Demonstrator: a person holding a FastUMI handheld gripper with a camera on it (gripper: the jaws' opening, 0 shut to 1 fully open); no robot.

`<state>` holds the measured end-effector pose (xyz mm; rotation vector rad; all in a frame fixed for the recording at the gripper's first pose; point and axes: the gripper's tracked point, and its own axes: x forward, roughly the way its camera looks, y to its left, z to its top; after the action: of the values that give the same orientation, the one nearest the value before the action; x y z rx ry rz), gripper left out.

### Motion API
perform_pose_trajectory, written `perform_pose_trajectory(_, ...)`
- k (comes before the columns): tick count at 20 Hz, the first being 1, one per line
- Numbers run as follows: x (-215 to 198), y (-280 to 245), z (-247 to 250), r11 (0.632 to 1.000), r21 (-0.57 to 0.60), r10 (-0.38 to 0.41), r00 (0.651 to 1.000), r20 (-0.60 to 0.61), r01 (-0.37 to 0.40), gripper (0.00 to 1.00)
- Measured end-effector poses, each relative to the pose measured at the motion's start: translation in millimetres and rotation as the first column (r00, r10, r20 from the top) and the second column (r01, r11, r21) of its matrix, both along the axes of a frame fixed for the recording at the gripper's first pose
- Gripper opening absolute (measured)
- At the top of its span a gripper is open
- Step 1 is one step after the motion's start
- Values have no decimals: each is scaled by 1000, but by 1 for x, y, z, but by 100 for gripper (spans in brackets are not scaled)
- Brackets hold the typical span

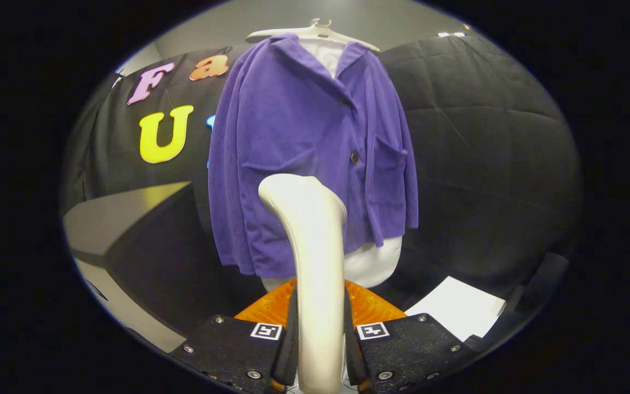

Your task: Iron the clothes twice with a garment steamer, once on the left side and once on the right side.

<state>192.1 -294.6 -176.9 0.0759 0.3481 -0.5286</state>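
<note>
Room: booth walled with quilted black cloth (490,164); grey ceiling above.
Desk: dark desk (145,241) with a pale top, left of the jacket; a white sheet of paper (457,312) lies low on the right.
Clothes: purple corduroy jacket (304,153) over a white garment, on a white plastic hanger (315,30), just beyond the steamer.
Steamer: cream plastic garment steamer (312,262), upright, head near the jacket's lower front.
Gripper (319,350): jaws pinching the steamer's handle from both sides.

White steamer (315,262) upright before hanging purple jacket (304,148)
</note>
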Motion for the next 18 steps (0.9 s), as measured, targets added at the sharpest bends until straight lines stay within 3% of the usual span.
perform_pose_trajectory(9, 22, -35, 154, 991, -114, -46, 977, 207, 70, 35)
perform_pose_trajectory(18, 69, -72, 249, 974, -199, -38, 946, 321, 107, 35)
